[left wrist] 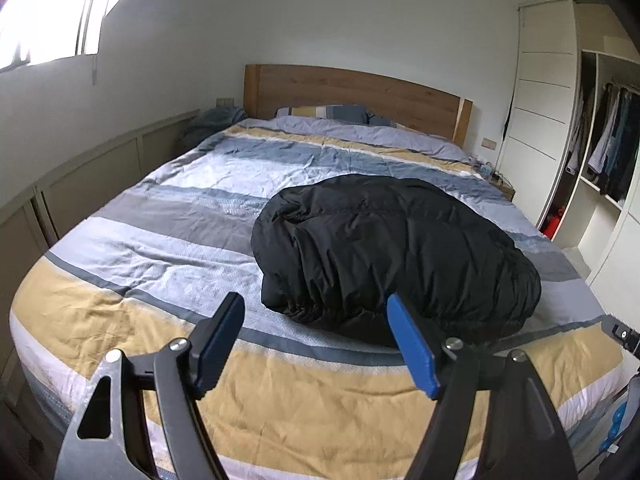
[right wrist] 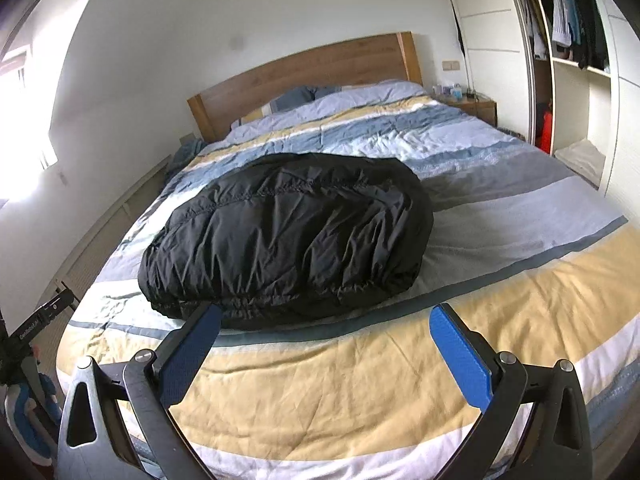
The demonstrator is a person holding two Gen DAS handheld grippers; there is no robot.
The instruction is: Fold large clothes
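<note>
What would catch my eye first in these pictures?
A puffy black jacket lies bundled on the striped bed, near its foot. In front of it, the blue-padded left hand-held gripper and right hand-held gripper are open and empty. An open wardrobe stands to the right.

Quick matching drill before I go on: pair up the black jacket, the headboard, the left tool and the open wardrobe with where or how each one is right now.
Things:
1. black jacket
2. headboard
3. left tool
4. wardrobe

States:
A. open, holding nothing, above the near end of the bed
B. wooden, against the far wall
C. bundled in a puffy heap on the striped duvet
D. on the right, clothes hanging inside

Pairs: 1-C, 2-B, 3-A, 4-D
</note>
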